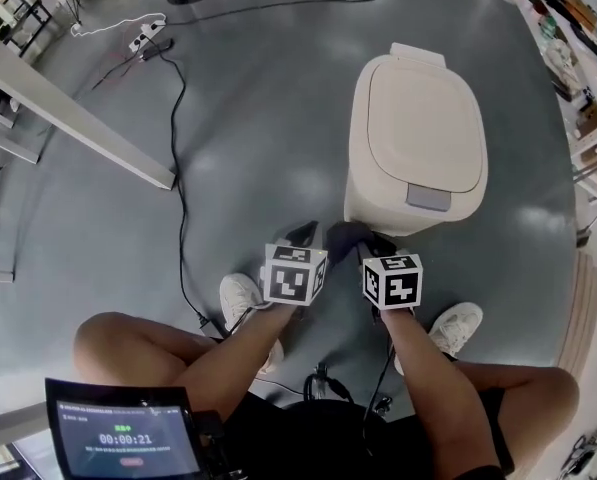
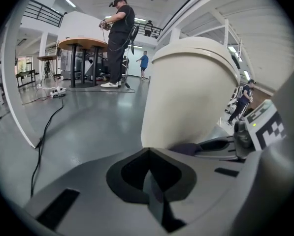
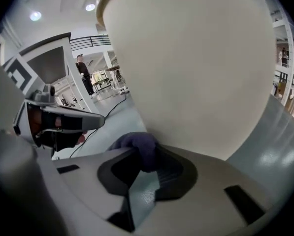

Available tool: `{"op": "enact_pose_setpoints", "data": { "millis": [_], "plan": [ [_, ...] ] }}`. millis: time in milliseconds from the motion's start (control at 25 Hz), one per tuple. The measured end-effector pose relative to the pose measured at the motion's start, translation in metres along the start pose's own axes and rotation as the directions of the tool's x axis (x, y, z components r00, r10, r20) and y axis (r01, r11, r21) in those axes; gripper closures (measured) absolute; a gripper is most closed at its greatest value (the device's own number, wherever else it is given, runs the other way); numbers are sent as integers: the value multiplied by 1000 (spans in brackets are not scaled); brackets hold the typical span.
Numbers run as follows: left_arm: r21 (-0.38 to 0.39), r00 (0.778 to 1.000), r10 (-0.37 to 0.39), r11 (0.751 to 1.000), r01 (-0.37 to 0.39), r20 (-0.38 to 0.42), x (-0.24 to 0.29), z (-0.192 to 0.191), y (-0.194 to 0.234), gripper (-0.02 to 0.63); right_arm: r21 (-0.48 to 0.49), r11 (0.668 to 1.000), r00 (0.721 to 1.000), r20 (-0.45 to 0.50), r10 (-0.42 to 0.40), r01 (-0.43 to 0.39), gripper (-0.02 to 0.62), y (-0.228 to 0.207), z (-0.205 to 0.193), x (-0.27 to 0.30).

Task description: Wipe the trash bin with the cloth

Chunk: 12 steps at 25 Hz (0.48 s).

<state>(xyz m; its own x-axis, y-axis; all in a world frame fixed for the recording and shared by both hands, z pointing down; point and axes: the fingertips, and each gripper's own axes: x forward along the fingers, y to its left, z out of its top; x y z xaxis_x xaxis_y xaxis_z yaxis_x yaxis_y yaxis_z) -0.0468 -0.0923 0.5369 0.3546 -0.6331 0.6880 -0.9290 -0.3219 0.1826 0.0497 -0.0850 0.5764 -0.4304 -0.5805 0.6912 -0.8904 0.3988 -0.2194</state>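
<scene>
1. The grey floor (image 1: pixel 238 118) is filling most of the head view and is carrying everything else.
2. The trash bin (image 1: pixel 418 138) is standing upright on this floor, just ahead of both tongs. It is beige and its lid is lying closed. In the right gripper view its wall (image 3: pixel 196 68) is taking almost the whole picture.
3. The person's two bare legs are bending at the bottom of the head view, with one white shoe (image 1: pixel 240 296) on the left and another (image 1: pixel 458 323) on the right.
4. The left tongs (image 1: pixel 303 234) are pointing at the lower wall of the bin, just beside the right ones. In the left gripper view their jaws (image 2: pixel 147 154) are lying pressed together, with nothing between them.
5. The right tongs (image 1: pixel 361 244) are gripping the cloth. In the right gripper view the jaws (image 3: pixel 146 167) are closing on it.
6. The cloth (image 3: pixel 137 145) is dark purple and bunched. It is sticking out past the jaw tips and seems to be touching the lower wall of the bin. The head view is showing it (image 1: pixel 340 236) between the two tongs.
7. A thin black cable (image 1: pixel 180 168) is running across the floor, to the left of the bin.
</scene>
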Motion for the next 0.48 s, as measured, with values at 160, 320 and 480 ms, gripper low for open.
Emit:
{"op": "enact_pose_setpoints", "data": {
  "millis": [160, 320, 480],
  "plan": [
    [-10, 1000, 9, 1000, -9, -8, 1, -3, 2, 609, -35, 999, 1000, -21, 2, -3, 529, 8, 2, 13],
    [0, 1000, 3, 1000, -3, -16, 3, -10, 22, 609, -75, 997, 999, -39, -25, 22, 529, 21, -2, 31],
    [8, 999, -1, 1000, 2, -44, 7, -8, 3, 609, -71, 997, 997, -61, -44, 40, 529, 2, -8, 17]
  ]
}}
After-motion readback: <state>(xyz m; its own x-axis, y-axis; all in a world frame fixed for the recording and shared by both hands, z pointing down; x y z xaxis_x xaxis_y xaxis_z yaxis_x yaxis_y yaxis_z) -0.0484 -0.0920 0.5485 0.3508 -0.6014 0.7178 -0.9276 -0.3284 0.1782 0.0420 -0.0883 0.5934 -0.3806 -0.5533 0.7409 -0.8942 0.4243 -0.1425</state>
